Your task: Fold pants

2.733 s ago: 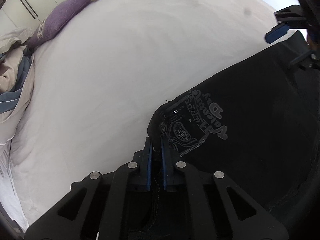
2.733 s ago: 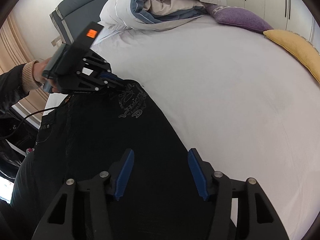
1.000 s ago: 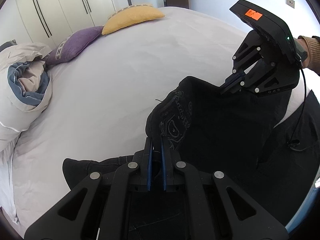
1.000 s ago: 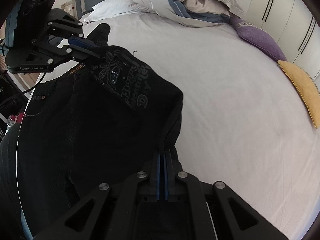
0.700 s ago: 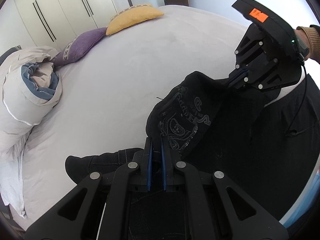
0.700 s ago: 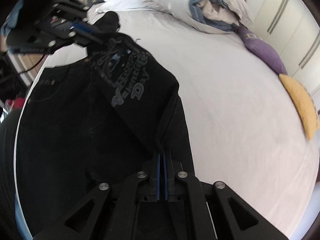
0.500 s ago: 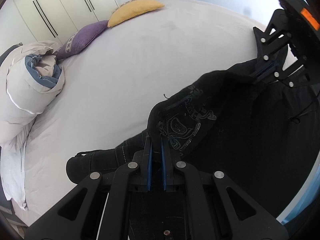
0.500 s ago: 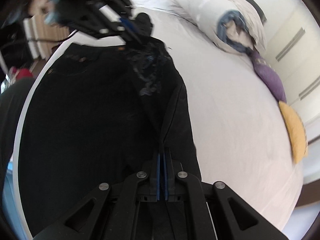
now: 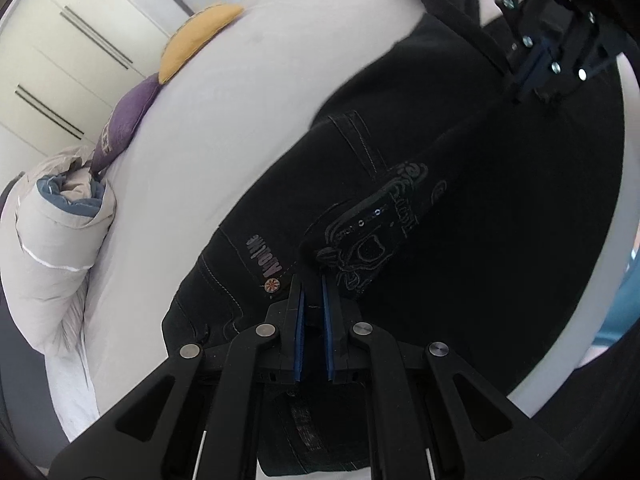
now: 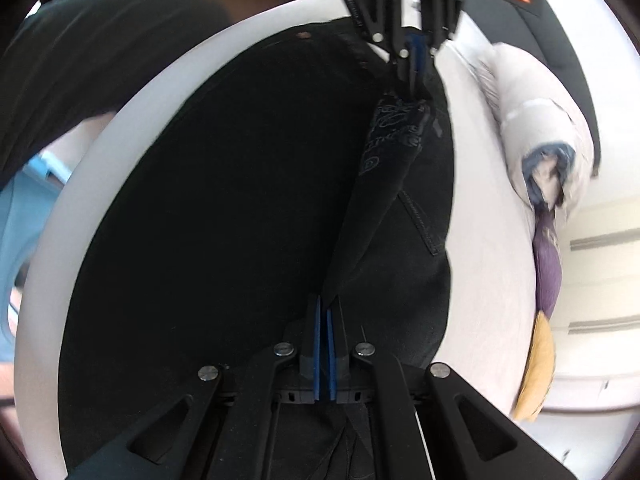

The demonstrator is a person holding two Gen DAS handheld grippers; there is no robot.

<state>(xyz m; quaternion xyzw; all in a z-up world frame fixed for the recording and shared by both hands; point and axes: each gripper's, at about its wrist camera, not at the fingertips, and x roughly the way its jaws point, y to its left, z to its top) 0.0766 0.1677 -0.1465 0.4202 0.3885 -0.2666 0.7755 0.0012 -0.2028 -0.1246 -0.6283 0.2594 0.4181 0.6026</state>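
The black pants (image 9: 500,208) lie spread on the white bed, with one layer lifted above the rest. My left gripper (image 9: 313,280) is shut on the embroidered pocket corner (image 9: 372,240) of the pants. My right gripper (image 10: 324,304) is shut on the other end of that raised fold (image 10: 376,184). Each gripper shows in the other's view, the right one (image 9: 528,76) at top right, the left one (image 10: 414,60) at top centre. The fabric is stretched taut between them over the lower layer (image 10: 224,220).
A rolled white and blue duvet (image 9: 52,240) lies at the bed's left end, with a purple pillow (image 9: 128,120) and a yellow pillow (image 9: 200,36) beyond it. White wardrobe doors (image 9: 60,40) stand behind. The bed edge (image 9: 592,280) curves along the right.
Both grippers have carried the held pants edge across over the lower layer toward the bed edge. The fold now hangs stretched between them, closer to the fabric below.
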